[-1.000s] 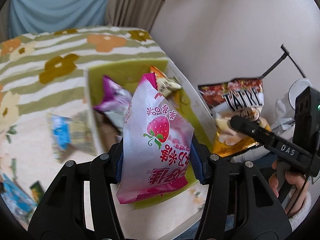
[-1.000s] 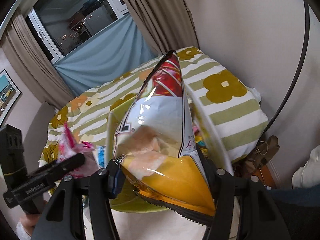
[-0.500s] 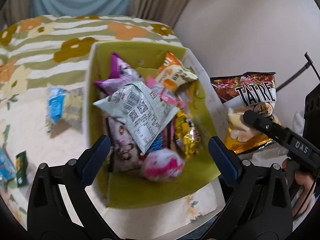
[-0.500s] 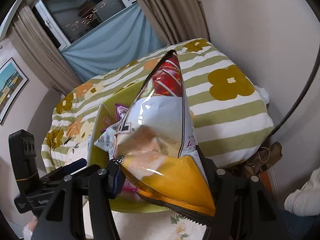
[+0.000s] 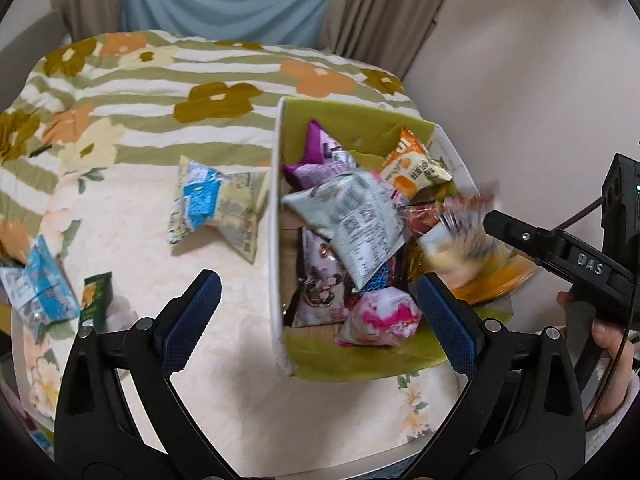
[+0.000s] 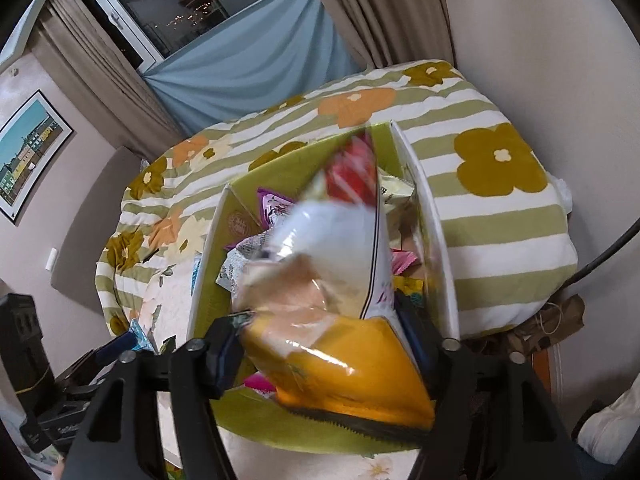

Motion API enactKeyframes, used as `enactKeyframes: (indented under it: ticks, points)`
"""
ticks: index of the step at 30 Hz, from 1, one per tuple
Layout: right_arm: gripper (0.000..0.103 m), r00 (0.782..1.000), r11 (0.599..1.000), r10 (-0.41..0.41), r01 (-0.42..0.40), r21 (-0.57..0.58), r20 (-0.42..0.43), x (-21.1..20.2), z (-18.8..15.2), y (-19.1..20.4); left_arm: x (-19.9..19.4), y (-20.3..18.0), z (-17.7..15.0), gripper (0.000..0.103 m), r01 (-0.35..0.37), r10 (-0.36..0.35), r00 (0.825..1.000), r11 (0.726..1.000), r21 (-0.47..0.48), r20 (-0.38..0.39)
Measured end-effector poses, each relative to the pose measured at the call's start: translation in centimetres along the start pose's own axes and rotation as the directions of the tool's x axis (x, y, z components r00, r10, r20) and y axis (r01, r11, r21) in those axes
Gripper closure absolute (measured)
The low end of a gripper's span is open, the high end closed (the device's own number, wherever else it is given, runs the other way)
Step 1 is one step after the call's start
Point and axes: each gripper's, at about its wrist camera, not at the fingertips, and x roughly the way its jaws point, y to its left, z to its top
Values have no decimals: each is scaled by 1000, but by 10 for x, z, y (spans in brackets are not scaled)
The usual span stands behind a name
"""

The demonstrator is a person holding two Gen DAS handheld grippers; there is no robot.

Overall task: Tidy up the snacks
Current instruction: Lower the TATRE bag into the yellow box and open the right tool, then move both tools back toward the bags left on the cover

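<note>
Snacks already fill much of the green-lined box [image 5: 356,360] on the bed — a pink strawberry pack [image 5: 380,316], a grey packet [image 5: 352,220] with its printed back up, a purple bag [image 5: 316,160] and an orange one [image 5: 412,164] at the far end, with others wedged beneath. The left gripper [image 5: 316,316] stands wide open over the box's near left wall with nothing between its blue pads [image 5: 192,320]. The right gripper [image 6: 320,344] has its jaws opening, and the big yellow-and-white chip bag [image 6: 332,280] sits between them, tipping down toward the box; the bag is blurred, and I cannot tell whether the pads are touching it. In the left wrist view that same bag [image 5: 460,248] shows as a smear over the box's right side.

Left to gather, by my reading: the blue-and-cream packet [image 5: 216,208] just beside the box's left wall, another blue packet [image 5: 40,288] and a small dark green pack [image 5: 94,300] farther left on the floral blanket [image 5: 160,92]. So most of the sorting looks done — a handful of loose packs remain outside.
</note>
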Motion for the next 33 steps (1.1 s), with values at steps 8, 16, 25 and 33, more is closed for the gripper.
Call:
enactKeyframes:
  ticks: [8, 16, 25, 33]
  points:
    - [7, 995, 998, -46, 50, -39, 85, -11, -13, 3, 1, 7, -10, 5, 5, -5, 1000, 1000, 18, -22]
    - [7, 983, 994, -75, 87, -68, 167, -34, -12, 22, -30, 25, -9, 5, 17, -17, 1000, 998, 58, 15]
    - [7, 981, 995, -28, 46, -89, 192, -56, -22, 103, -89, 93, -3, 5, -18, 11, 998, 994, 112, 56]
    - [7, 979, 984, -35, 69, -166, 199, -35, -47, 192, -115, 175, -11, 5, -87, 81, 996, 983, 159, 39]
